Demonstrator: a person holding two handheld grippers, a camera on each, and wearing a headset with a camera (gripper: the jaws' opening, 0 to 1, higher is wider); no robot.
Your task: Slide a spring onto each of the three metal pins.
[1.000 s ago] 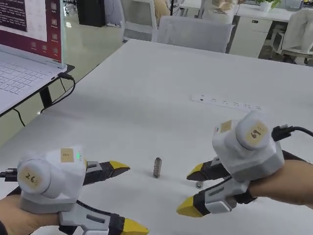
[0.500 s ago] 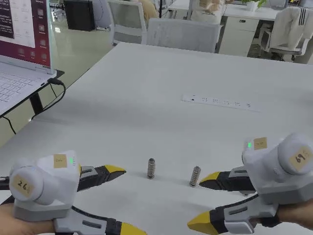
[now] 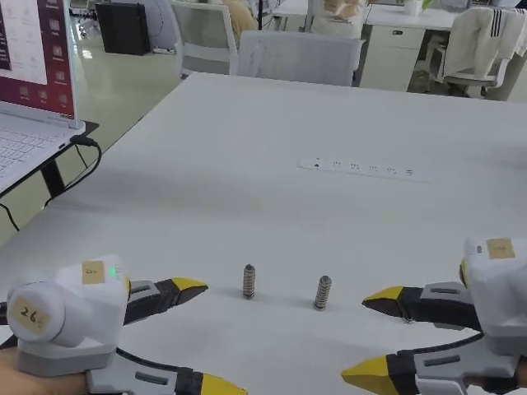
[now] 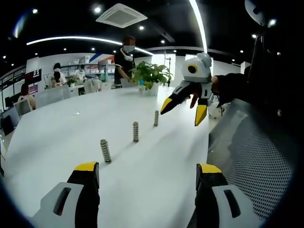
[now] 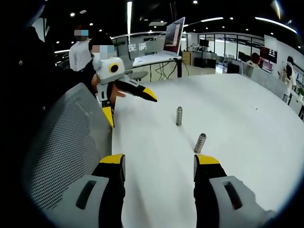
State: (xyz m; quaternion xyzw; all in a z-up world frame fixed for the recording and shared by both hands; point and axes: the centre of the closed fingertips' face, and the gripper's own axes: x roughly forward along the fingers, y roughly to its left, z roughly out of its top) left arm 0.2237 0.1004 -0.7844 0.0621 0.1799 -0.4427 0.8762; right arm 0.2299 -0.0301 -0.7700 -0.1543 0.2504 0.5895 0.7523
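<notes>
My left gripper (image 3: pixel 206 336) hovers at the near left of the white table (image 3: pixel 272 140); its jaws are spread wide, hold nothing and touch nothing; the yellow tips point right, toward the springs. Just beyond the upper tip stands the left spring (image 3: pixel 249 281), a short metal coil, upright on the tabletop with its long axis vertical. To its right, apart from it, stands the middle spring (image 3: pixel 323 292), also on end, leaning very slightly. In my left gripper view a third spring (image 4: pixel 156 118) continues the row, upright like the others and farthest from me, so the three stand in a line running away toward the other gripper; whether a pin runs inside each coil I cannot tell. My right gripper (image 3: pixel 369 335) is at the near right of the table, jaws likewise gaping wide, empty, tips pointing left at the row; the upper tip is near the middle spring but clear of it. In my right gripper view two coils stand ahead of the open jaws, the nearer just above the right-hand tip. Farther back on the table lies a white power strip (image 3: pixel 362 169); an open laptop (image 3: pixel 25 82) sits on a stand off to the left.
</notes>
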